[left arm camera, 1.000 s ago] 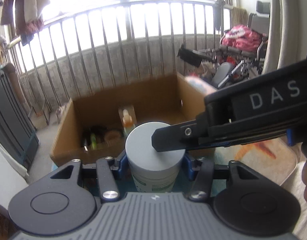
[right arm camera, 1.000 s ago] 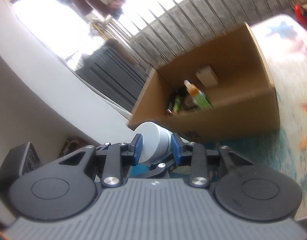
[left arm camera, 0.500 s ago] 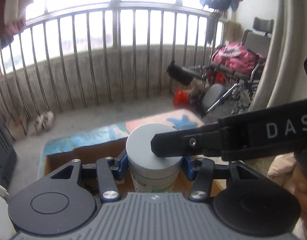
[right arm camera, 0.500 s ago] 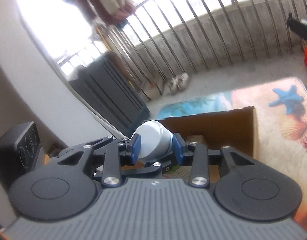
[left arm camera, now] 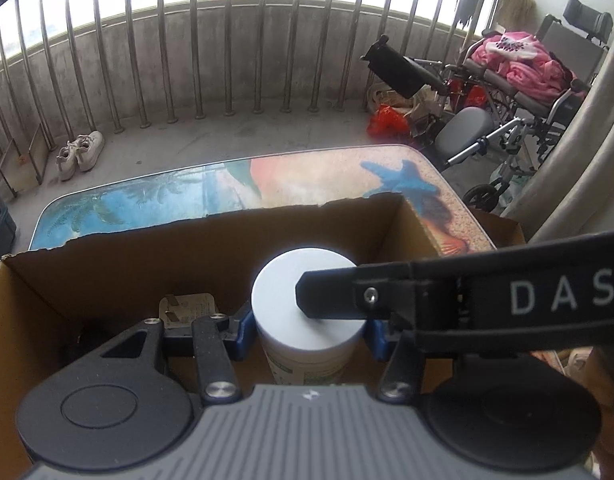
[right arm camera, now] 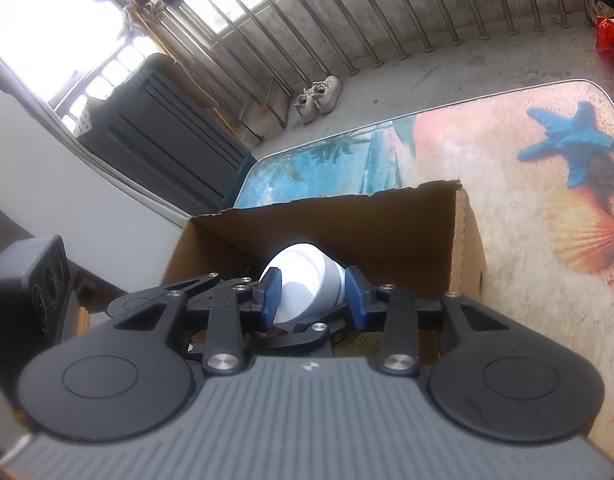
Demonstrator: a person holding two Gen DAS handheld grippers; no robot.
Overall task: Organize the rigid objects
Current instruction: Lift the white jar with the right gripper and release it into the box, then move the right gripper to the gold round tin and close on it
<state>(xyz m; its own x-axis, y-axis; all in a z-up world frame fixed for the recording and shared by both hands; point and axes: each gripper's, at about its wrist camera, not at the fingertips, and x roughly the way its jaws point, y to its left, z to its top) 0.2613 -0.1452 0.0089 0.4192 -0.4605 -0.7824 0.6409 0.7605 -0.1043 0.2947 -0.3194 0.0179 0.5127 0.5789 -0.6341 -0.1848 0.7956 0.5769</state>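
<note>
So the white-lidded jar (left arm camera: pixel 307 312) is sitting upright over the open cardboard box (left arm camera: pixel 119 256), pinched from two sides at once: the left gripper (left arm camera: pixel 309 330) has its blue pads (left arm camera: pixel 241 330) squeezed against the jar body just under the lid, and the right gripper (right arm camera: pixel 313 294) has its own blue pads (right arm camera: pixel 271 294) clamped on either side of the lid. From the left wrist view one black finger (left arm camera: pixel 331 294) of the right gripper lies across the lid top, coming in from the right side of the box. Inside the box, just left of the jar, there's a white plug adapter (left arm camera: pixel 187 308) with its prongs showing, and something dark further left that's too shadowed to make out. The box sits on a table (right arm camera: pixel 507 152) with a beach print, palm trees behind the box and a blue starfish (right arm camera: pixel 567 144) off past its right wall. Further behind the box there's a metal railing (left arm camera: pixel 227 60), a pair of white sneakers (left arm camera: pixel 81 154) on the concrete floor beyond the box's left end, and a wheelchair (left arm camera: pixel 519 80) piled with pink fabric beyond its right end
</note>
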